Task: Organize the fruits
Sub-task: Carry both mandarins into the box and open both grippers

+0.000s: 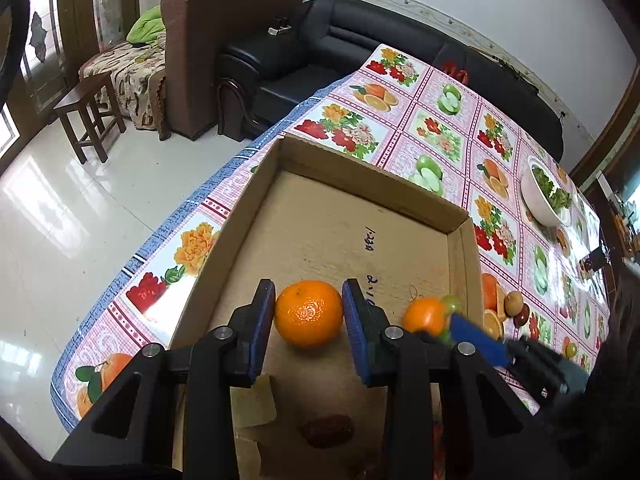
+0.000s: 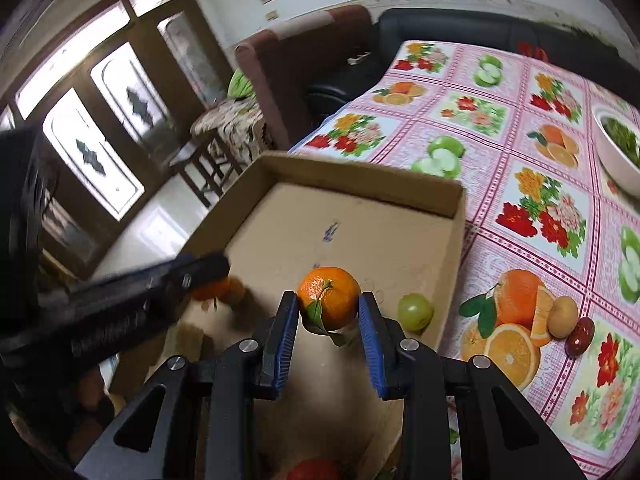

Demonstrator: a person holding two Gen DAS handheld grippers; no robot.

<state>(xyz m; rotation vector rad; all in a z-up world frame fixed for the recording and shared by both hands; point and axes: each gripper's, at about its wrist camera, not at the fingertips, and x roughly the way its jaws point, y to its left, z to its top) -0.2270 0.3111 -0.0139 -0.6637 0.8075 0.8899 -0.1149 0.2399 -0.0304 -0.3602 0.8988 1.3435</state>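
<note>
A home living room: black sofa (image 1: 352,40), brown armchair (image 1: 224,40), wooden stool (image 1: 90,116) and a fruit-print tablecloth (image 1: 448,128).

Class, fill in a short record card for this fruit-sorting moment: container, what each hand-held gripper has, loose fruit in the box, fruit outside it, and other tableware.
container: open cardboard box on a patterned tablecloth
left hand-held gripper: closed on a plain orange
right hand-held gripper: closed on a leafy orange
loose in box: green grape, dark red date
outside box: tan round fruit beside a dark red fruit, on the cloth
other tableware: white bowl of greens
</note>
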